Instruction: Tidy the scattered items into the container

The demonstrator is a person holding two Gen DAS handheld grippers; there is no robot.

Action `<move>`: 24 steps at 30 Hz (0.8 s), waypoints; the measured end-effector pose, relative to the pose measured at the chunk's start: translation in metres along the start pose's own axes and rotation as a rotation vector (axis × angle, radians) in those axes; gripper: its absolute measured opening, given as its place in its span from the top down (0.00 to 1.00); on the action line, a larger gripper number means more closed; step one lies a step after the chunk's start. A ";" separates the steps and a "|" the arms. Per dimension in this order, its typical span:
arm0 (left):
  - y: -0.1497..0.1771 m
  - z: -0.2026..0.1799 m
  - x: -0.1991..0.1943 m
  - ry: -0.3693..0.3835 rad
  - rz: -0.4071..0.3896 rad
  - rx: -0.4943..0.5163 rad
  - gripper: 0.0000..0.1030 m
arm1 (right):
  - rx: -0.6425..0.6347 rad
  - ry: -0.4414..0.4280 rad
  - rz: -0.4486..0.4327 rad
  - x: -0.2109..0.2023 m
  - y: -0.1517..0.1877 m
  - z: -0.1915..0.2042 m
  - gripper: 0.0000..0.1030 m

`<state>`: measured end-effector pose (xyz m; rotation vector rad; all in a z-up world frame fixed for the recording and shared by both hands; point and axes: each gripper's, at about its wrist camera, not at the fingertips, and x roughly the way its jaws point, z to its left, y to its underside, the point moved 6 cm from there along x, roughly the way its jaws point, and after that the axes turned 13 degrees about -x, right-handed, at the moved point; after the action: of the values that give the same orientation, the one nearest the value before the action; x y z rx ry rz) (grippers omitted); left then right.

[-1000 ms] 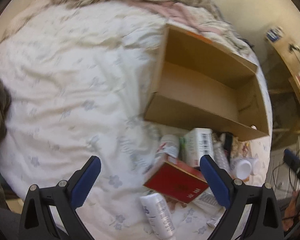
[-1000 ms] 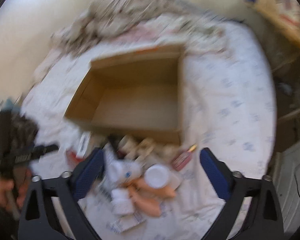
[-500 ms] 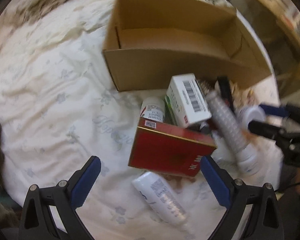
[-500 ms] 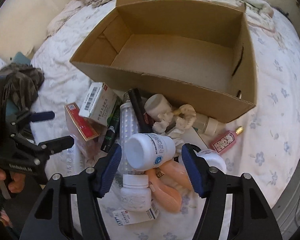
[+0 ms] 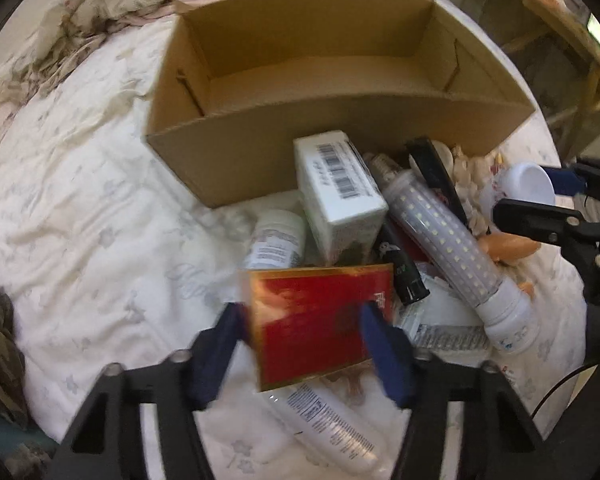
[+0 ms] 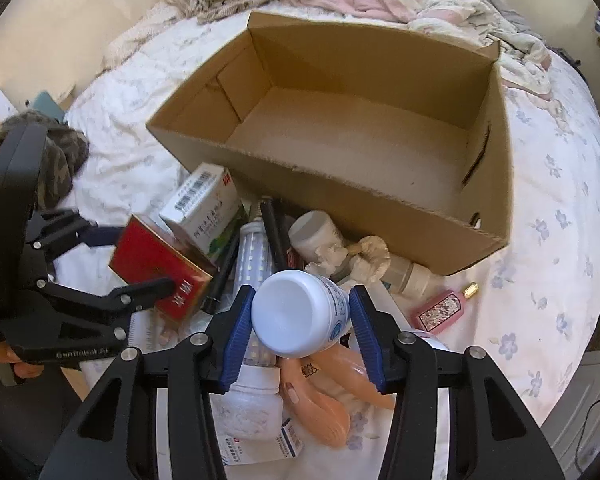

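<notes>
You bring both grippers down on the heap beside the empty cardboard box (image 6: 364,148) on the bed (image 6: 560,240) (two picks at once): your left gripper (image 5: 300,320) is closing around the red box (image 5: 320,320), seemingly touching it, your right gripper (image 6: 300,316) around the white bottle (image 6: 296,312).

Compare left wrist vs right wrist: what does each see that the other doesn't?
Left wrist only: the white tube lying below the red box.
Right wrist only: the pink perfume bottle beside the cardboard box, and the box's bare floor.
Both: cardboard box, red box between the closing left gripper, white bottle between the closing right gripper.
</notes>
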<state>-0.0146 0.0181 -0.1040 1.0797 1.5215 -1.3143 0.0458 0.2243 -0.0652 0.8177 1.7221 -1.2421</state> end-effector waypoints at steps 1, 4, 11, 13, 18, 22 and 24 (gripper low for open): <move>0.001 0.002 -0.003 0.014 -0.001 -0.013 0.49 | 0.009 -0.004 -0.011 -0.004 0.000 -0.002 0.49; 0.004 0.004 -0.005 0.012 -0.007 -0.034 0.46 | 0.041 -0.011 -0.042 -0.015 -0.004 -0.002 0.49; 0.022 -0.025 0.009 -0.053 0.017 0.044 0.21 | 0.050 -0.014 -0.076 -0.031 -0.002 -0.011 0.49; 0.027 -0.037 0.012 -0.082 0.008 0.079 0.17 | 0.049 -0.012 -0.079 -0.035 -0.002 -0.012 0.49; 0.037 -0.058 0.017 -0.159 -0.028 0.137 0.11 | 0.058 -0.010 -0.084 -0.030 -0.007 -0.011 0.49; 0.053 -0.070 0.027 -0.228 -0.003 0.183 0.08 | 0.064 -0.009 -0.080 -0.031 -0.004 -0.013 0.49; 0.059 -0.078 0.028 -0.243 -0.009 0.203 0.08 | 0.061 -0.007 -0.080 -0.032 -0.004 -0.013 0.49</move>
<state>0.0300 0.1027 -0.1391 0.9954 1.2351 -1.5712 0.0527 0.2348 -0.0325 0.7853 1.7329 -1.3557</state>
